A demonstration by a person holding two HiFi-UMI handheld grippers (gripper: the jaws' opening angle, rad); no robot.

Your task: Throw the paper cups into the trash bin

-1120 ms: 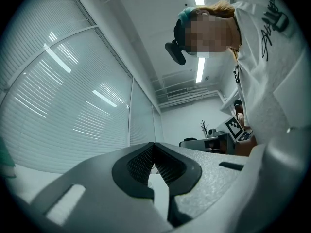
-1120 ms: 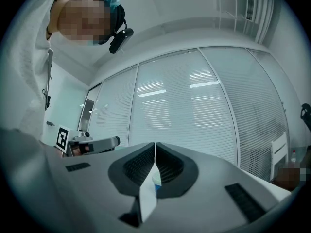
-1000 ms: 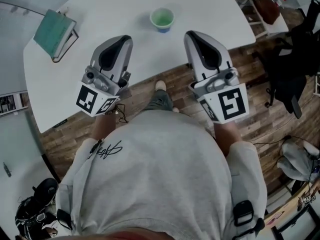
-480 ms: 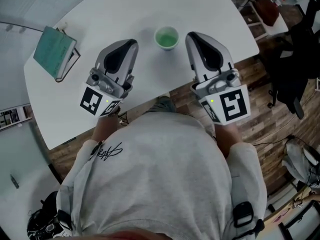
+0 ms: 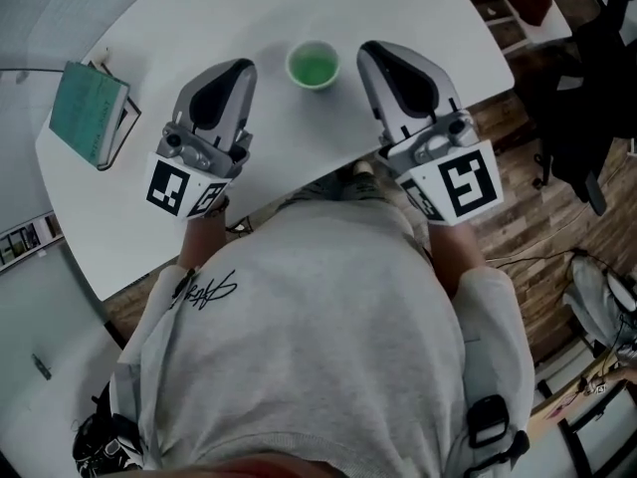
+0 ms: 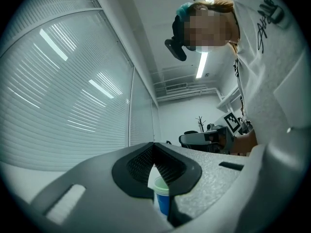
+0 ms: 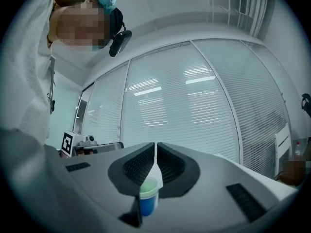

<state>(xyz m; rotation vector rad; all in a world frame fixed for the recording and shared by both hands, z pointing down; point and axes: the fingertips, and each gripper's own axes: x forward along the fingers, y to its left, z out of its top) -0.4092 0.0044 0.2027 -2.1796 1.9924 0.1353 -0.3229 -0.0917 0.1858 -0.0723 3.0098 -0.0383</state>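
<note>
Item one, the cup (image 5: 313,65): a single paper cup, blue outside and green inside, stands upright on the white table (image 5: 249,8), near the edge facing the person. It sits between the two grippers and touches neither. Item two, the left gripper (image 5: 237,68): held above the table to the left of the cup, pointing away from the person. In the left gripper view its jaws are clenched, the tips meeting with nothing between them. The cup appears only beyond them, through the narrow slit under the tips. Item three, the right gripper (image 5: 374,50): held to the right of the cup at about the same level as the left, its rear part reaching back past the table edge over the wooden floor (image 5: 537,217). In the right gripper view its jaws are likewise clenched on nothing, and the cup again shows beyond them through the slit. Neither gripper grasps anything. Item four, surroundings: a teal book (image 5: 90,113) lies near the left edge of the table, well apart from the cup. The person's grey sweatshirt (image 5: 318,337) fills the lower part of the head view. White blinds (image 7: 194,110) cover the wall behind the table in both gripper views.
</note>
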